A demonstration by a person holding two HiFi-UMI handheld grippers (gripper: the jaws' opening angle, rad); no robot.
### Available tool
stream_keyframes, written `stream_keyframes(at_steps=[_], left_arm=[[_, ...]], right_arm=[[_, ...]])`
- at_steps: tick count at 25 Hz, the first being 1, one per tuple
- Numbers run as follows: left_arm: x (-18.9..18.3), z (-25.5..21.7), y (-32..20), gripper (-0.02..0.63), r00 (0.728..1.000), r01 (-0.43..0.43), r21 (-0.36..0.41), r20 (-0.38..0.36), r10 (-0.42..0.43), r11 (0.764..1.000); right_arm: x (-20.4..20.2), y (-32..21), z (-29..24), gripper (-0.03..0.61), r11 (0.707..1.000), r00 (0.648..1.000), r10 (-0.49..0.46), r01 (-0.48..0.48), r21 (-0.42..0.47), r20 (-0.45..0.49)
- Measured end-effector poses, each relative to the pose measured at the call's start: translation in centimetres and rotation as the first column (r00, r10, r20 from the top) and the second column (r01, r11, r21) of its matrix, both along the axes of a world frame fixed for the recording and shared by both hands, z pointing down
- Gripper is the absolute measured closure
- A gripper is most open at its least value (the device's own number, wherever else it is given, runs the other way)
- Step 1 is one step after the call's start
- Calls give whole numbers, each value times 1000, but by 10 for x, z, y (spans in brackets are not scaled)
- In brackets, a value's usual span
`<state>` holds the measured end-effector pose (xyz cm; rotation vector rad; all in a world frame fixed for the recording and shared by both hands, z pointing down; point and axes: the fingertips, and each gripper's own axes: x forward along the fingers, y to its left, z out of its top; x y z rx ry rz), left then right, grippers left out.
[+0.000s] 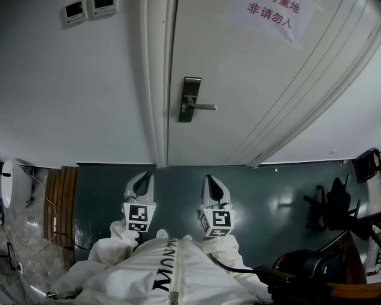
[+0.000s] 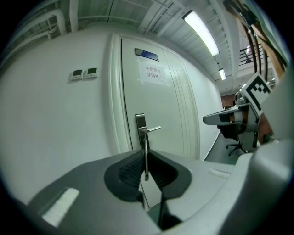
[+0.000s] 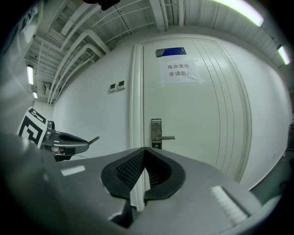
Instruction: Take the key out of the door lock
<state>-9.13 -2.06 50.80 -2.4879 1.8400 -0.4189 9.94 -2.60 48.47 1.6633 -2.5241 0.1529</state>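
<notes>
White protective suit (image 1: 172, 274), nearest. Left gripper (image 1: 145, 179): jaws clamped on a thin metal strip seen edge-on, judged to be the key (image 2: 146, 158). Right gripper (image 1: 209, 180): jaws together, empty. Both are held low at the body, well apart from the door (image 1: 250, 89). Lock plate (image 1: 189, 98) with lever handle (image 1: 203, 107): keyhole too small to read. Progress, judged: key apparently already out, with little left beyond carrying it clear. Surroundings: paper notice (image 1: 271, 18), wall controls (image 1: 89, 9), office chair (image 1: 333, 205) at right. Dark floor (image 1: 268, 196) before the door carries no obstacle.
</notes>
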Motion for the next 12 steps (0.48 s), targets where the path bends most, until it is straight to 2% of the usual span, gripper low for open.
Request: stream_keyframes(at_steps=[6,12], left_arm=[[30,-3,2,591,1000,-1,11,15,1,1000],[45,-7,1,591,999,5,16,33,-6,1000]], right_arm=[[26,2,3,578,1000,1000,3,-3,1,14],[40,0,1,578,1000,1000,-6,6,13,17]])
